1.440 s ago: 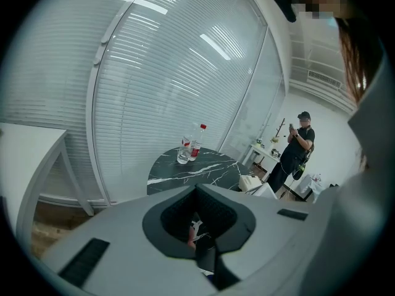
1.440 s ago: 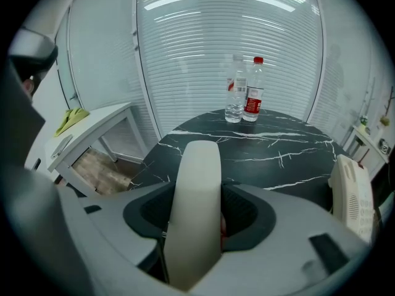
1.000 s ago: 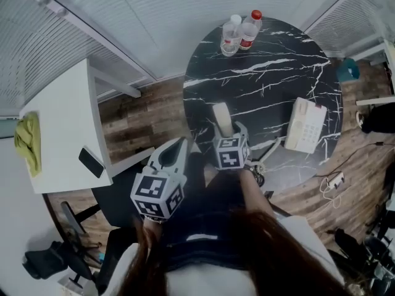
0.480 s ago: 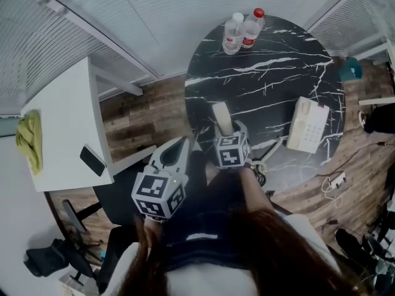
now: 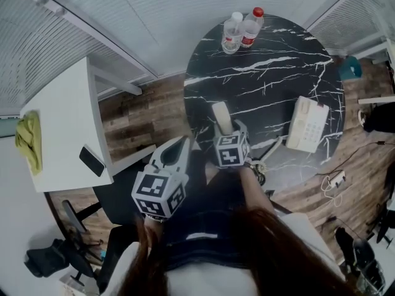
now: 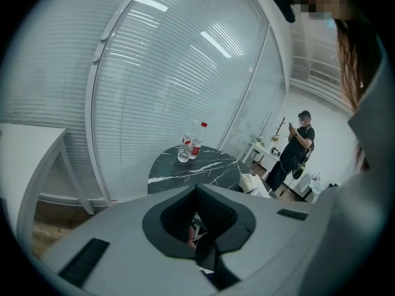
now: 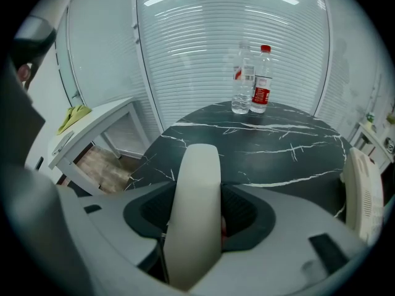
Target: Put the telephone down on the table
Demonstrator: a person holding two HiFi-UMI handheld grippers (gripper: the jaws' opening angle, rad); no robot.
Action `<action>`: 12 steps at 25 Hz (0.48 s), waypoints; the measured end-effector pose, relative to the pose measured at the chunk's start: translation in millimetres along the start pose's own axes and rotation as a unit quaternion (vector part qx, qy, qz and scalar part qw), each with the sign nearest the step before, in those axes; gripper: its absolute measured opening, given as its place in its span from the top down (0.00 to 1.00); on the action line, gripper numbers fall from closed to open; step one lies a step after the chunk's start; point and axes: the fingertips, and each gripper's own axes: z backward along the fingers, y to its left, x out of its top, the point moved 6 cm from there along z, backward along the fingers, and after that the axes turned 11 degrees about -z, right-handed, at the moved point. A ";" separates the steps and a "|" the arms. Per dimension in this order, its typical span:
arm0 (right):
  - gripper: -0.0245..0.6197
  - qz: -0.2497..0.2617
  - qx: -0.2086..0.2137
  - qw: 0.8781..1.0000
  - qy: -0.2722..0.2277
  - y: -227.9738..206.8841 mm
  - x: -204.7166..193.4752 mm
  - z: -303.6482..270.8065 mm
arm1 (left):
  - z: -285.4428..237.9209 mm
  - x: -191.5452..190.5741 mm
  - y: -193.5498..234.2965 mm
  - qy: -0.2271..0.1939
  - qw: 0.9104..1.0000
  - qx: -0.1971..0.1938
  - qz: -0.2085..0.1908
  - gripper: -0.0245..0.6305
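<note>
While right gripper (image 5: 229, 132) clasps handset (image 5: 221, 115) over table (image 5: 271, 48), left gripper (image 5: 179, 144) alongside, jaws together.

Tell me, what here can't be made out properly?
- Handset, lower end: right gripper view, buried between the right claw's clamped jaws.
- Telephone base: right gripper view, edge-on at the picture's right rim, keys out of sight; head view, keys too small to read.
- Water bottles, labels: every view, too small to read.

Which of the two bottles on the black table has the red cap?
The right-hand bottle in the head view; the left-hand bottle beside it has a pale cap.
</note>
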 end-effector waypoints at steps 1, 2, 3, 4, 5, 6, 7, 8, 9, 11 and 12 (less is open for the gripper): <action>0.60 0.001 -0.002 1.000 0.000 -0.1 0.0 0.0 | -0.4 0.2 0.3 0.000 1.000 0.000 0.000 0.96; 0.60 0.003 -0.003 1.000 0.000 0.2 -0.2 -0.2 | -0.9 0.4 0.7 0.001 1.000 -0.001 0.000 0.96; 0.60 0.004 -0.005 1.000 0.001 0.7 -0.4 -0.4 | -1.3 0.7 1.1 0.001 1.000 -0.002 0.000 0.96; 0.60 0.007 -0.007 1.000 0.001 1.2 -0.4 -0.5 | -1.8 1.0 1.3 0.001 1.000 -0.002 0.000 0.96; 0.60 0.011 -0.008 1.000 0.002 1.6 0.0 -0.4 | -2.3 1.5 1.6 0.001 1.000 -0.003 0.000 0.96; 0.60 0.016 -0.008 1.000 0.003 1.8 0.8 -0.2 | -2.6 1.9 1.8 0.000 1.000 -0.003 0.000 0.96; 0.60 0.020 -0.008 1.000 0.005 1.9 1.5 0.1 | -2.9 2.3 1.9 -0.001 1.000 -0.003 0.001 0.96; 0.60 0.022 -0.008 1.000 0.008 2.0 1.6 0.2 | -3.1 2.6 2.1 -0.002 1.000 -0.003 0.002 0.96; 0.60 0.022 -0.007 1.000 0.010 1.9 1.3 0.0 | -3.3 3.1 2.0 -0.003 1.000 -0.003 0.003 0.96; 0.60 0.020 -0.005 1.000 0.014 1.2 1.1 -0.1 | -3.8 3.9 1.6 -0.005 1.000 -0.004 0.005 0.96; 0.60 0.021 -0.005 1.000 0.016 1.0 1.2 -0.2 | -3.6 4.1 1.3 -0.006 1.000 -0.003 0.006 0.96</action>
